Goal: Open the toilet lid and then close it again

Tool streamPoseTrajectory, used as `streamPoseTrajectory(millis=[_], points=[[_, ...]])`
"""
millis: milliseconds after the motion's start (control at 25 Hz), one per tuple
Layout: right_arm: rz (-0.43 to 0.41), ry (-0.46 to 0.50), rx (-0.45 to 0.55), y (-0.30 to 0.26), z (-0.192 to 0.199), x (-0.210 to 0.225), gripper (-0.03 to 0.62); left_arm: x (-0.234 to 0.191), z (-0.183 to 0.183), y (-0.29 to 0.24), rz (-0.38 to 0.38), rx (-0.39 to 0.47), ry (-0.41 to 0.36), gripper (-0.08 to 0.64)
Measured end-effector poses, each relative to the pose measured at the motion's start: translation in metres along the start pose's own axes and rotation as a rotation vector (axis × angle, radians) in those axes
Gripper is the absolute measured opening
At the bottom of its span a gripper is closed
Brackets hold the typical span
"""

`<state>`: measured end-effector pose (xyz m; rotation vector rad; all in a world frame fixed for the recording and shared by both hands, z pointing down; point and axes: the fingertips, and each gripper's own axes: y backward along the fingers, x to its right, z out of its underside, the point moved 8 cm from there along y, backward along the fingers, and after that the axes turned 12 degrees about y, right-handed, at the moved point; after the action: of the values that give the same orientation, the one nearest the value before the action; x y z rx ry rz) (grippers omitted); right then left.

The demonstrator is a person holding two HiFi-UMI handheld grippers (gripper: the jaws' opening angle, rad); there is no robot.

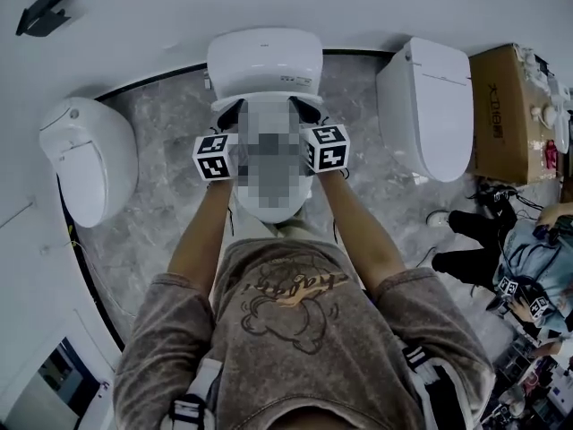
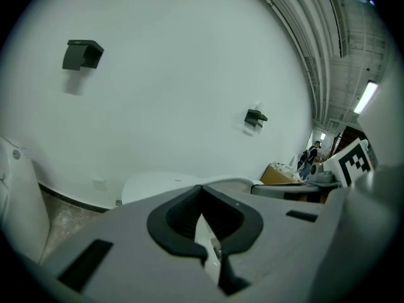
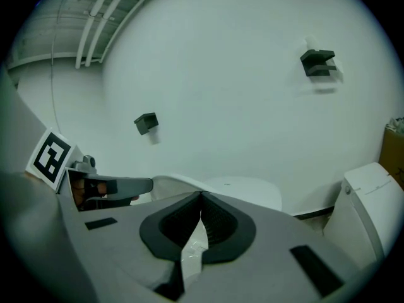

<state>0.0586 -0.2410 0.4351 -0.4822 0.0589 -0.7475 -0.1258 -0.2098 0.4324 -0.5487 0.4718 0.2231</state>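
Fingers closed and empty on left gripper [image 1: 233, 115] and right gripper [image 1: 307, 111], beside front edge of toilet lid [image 1: 264, 61]; floor [image 1: 161, 231] open alongside.

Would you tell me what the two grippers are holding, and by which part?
Nothing: the left gripper and right gripper have jaws shut together, empty, above the toilet.

Looks like a bathroom-fixture showroom or test space: left toilet [image 1: 85, 164], middle toilet [image 1: 264, 61] and right toilet [image 1: 430, 106] lined up on marble-look floor [image 1: 161, 231], cardboard box [image 1: 501, 115] alongside, bare ceiling pipes [image 2: 328, 36].
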Motion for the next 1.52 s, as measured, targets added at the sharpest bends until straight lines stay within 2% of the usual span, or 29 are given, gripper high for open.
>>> streamPoseTrajectory(millis=[280, 640, 840, 1000, 1160, 1200, 1280, 1320, 1360, 1400, 1440, 1520], points=[[0.032, -0.023, -0.001, -0.042, -0.021, 0.028, 0.023, -0.014, -0.033, -0.046, 0.028, -0.029, -0.034, 0.009], [0.059, -0.01, -0.009, -0.074, -0.037, 0.049, 0.023, -0.028, -0.054, -0.082, 0.06, -0.053, -0.043, 0.009], [0.071, -0.015, 0.017, -0.067, -0.043, 0.054, 0.023, -0.026, -0.058, -0.076, 0.065, -0.054, -0.055, 0.009], [0.098, -0.059, 0.047, -0.055, -0.036, 0.061, 0.025, -0.026, -0.057, -0.063, 0.044, -0.031, -0.101, 0.009], [0.093, -0.037, 0.067, -0.047, -0.037, 0.06, 0.025, -0.029, -0.063, -0.055, 0.036, 0.006, -0.099, 0.01], [0.092, -0.031, 0.073, -0.046, -0.038, 0.059, 0.025, -0.03, -0.065, -0.053, 0.041, 0.01, -0.097, 0.016], [0.092, -0.021, 0.085, -0.046, -0.041, 0.058, 0.028, -0.031, -0.068, -0.052, 0.052, 0.014, -0.096, 0.091], [0.088, -0.014, 0.093, -0.046, -0.042, 0.058, 0.036, -0.031, -0.07, -0.052, 0.055, 0.016, -0.101, 0.118], [0.078, -0.004, 0.103, -0.047, -0.044, 0.057, 0.094, -0.031, -0.071, -0.052, 0.057, 0.018, -0.107, 0.143], [0.068, 0.006, 0.113, -0.048, -0.046, 0.057, 0.212, -0.031, -0.071, -0.053, 0.058, 0.02, -0.116, 0.172], [0.062, 0.018, 0.123, -0.05, -0.048, 0.057, 0.277, -0.031, -0.072, -0.055, 0.059, 0.02, -0.128, 0.198], [0.063, 0.039, 0.131, -0.054, -0.051, 0.061, 0.308, -0.032, -0.073, -0.061, 0.06, 0.017, -0.157, 0.231]])
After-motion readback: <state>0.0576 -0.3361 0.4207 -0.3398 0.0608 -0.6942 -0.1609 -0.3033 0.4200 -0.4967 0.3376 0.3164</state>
